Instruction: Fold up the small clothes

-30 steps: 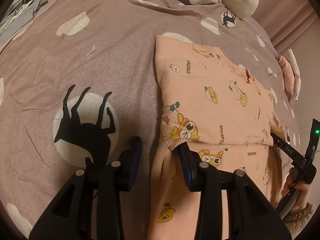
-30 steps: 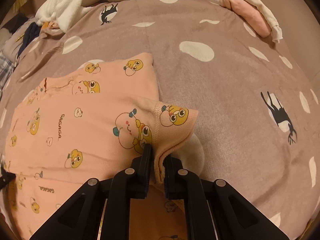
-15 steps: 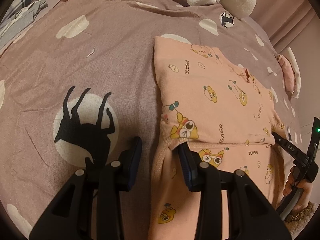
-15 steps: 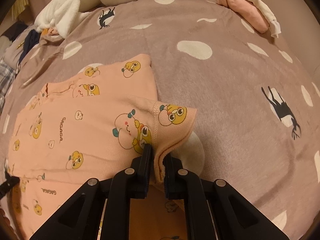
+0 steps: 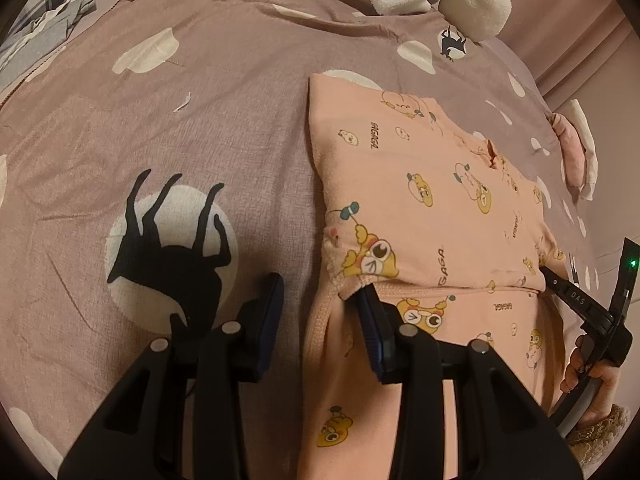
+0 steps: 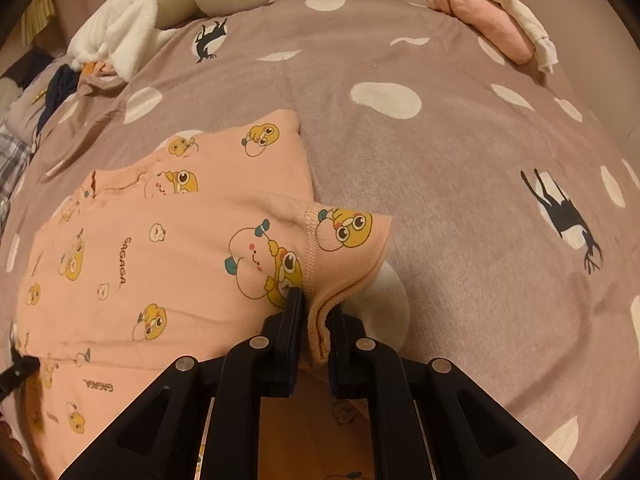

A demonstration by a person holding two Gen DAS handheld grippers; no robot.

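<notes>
A small pink garment (image 5: 432,208) with yellow cartoon prints lies partly folded on the mauve bedspread (image 5: 200,128). It also shows in the right wrist view (image 6: 168,248). My left gripper (image 5: 320,300) is open at the garment's near left corner; its right finger touches the folded edge and its left finger rests over the bedspread. My right gripper (image 6: 314,312) is shut on the garment's folded hem corner (image 6: 348,240) and holds it slightly lifted. The right gripper's body (image 5: 592,312) and the hand holding it show at the far right of the left wrist view.
A white plush item (image 6: 168,4) lies at the far end of the bed. A folded pink and white cloth pile (image 6: 500,20) sits at the far right. Plaid and grey clothes (image 5: 48,20) lie at the far left edge.
Almost nothing has moved. The right gripper keeps its hold on the hem corner, and the view has shifted only slightly.
</notes>
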